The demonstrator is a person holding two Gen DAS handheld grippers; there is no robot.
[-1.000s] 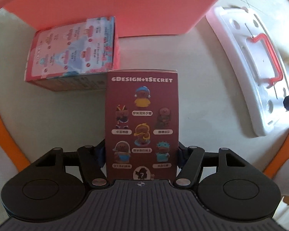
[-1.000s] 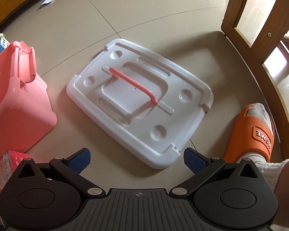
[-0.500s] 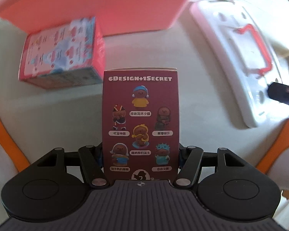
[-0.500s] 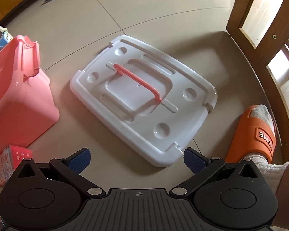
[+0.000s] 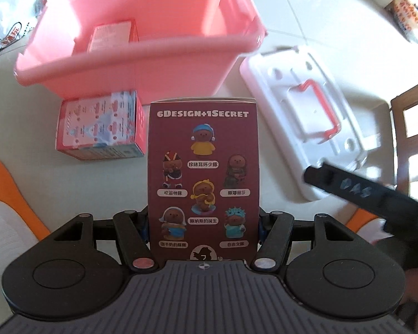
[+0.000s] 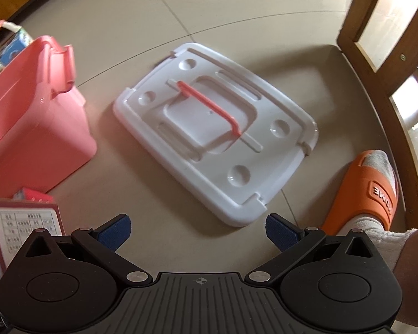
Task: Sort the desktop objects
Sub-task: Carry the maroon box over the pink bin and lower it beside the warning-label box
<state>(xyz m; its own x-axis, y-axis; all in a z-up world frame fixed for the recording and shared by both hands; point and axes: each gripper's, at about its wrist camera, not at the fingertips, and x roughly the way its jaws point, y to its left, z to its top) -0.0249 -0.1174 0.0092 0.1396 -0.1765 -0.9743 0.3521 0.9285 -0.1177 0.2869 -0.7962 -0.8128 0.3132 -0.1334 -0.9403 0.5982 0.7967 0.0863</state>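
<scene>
Fingers of the left gripper (image 5: 203, 232) pinch the maroon box (image 5: 203, 175), bin (image 5: 131, 55) at twelve o'clock, right gripper (image 6: 197, 229) spread empty, so clear that near rim first, I'd say, then release low inside.

Maroon figurine box (image 5: 203, 178): upright, raised. Pink-blue box (image 5: 100, 129): on floor beside the open pink bin (image 5: 142, 64).

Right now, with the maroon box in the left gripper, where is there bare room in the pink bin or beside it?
Inside the pink bin, bare floor right of the red box. Outside, a bare strip between bin and white lid. Crowded by the bin's front wall: the pink-blue box.
</scene>
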